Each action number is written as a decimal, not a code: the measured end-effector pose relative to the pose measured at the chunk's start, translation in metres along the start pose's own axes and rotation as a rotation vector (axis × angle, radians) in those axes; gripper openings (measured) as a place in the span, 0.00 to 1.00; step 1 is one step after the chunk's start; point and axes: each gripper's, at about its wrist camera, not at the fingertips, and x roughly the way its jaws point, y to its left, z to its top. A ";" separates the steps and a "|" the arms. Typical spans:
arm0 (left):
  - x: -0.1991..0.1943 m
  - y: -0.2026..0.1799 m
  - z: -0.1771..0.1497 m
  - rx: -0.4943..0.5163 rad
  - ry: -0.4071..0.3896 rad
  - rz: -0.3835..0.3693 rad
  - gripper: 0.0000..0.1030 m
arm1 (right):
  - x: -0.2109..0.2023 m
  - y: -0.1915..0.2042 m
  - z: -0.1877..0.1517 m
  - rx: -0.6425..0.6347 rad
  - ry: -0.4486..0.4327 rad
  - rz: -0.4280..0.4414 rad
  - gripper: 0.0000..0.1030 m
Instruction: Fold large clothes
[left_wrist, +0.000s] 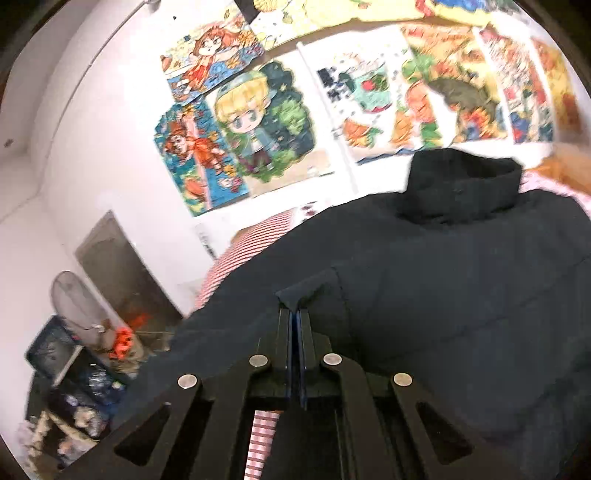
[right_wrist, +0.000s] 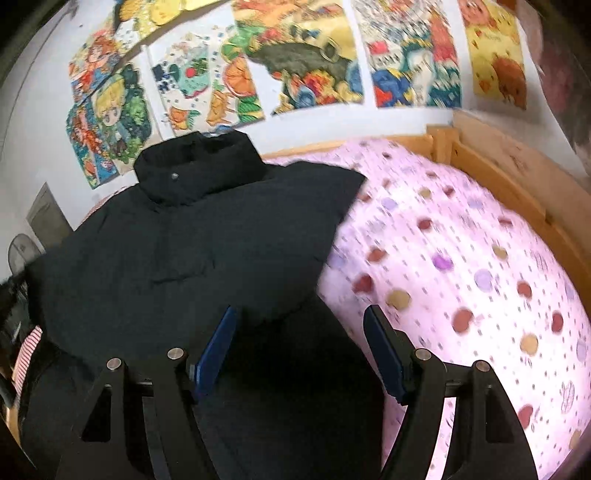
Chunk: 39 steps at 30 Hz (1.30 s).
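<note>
A large black puffer jacket (right_wrist: 184, 251) lies on the bed, its stand-up collar (right_wrist: 199, 170) toward the wall. It also fills the left wrist view (left_wrist: 443, 295). My left gripper (left_wrist: 294, 314) is shut on a fold of the jacket's fabric (left_wrist: 306, 288) near its left edge. My right gripper (right_wrist: 301, 314) is open, its blue-padded fingers (right_wrist: 218, 343) spread above the jacket's lower right part and holding nothing.
A pink dotted sheet (right_wrist: 461, 258) covers the bed to the right, bounded by a wooden bed frame (right_wrist: 517, 177). A red-striped cloth (left_wrist: 240, 254) lies under the jacket on the left. Posters (left_wrist: 258, 122) cover the wall. Clutter and a fan (left_wrist: 74, 295) stand at far left.
</note>
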 end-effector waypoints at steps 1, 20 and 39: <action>0.010 -0.003 -0.002 0.013 0.024 0.021 0.03 | 0.005 0.009 0.003 -0.022 -0.001 -0.007 0.67; 0.056 0.040 -0.058 -0.195 0.223 -0.249 0.94 | 0.050 0.071 0.007 -0.240 0.105 -0.278 0.78; 0.095 0.266 -0.193 -1.262 0.372 -0.128 0.95 | 0.023 0.243 -0.008 -0.305 0.133 0.166 0.85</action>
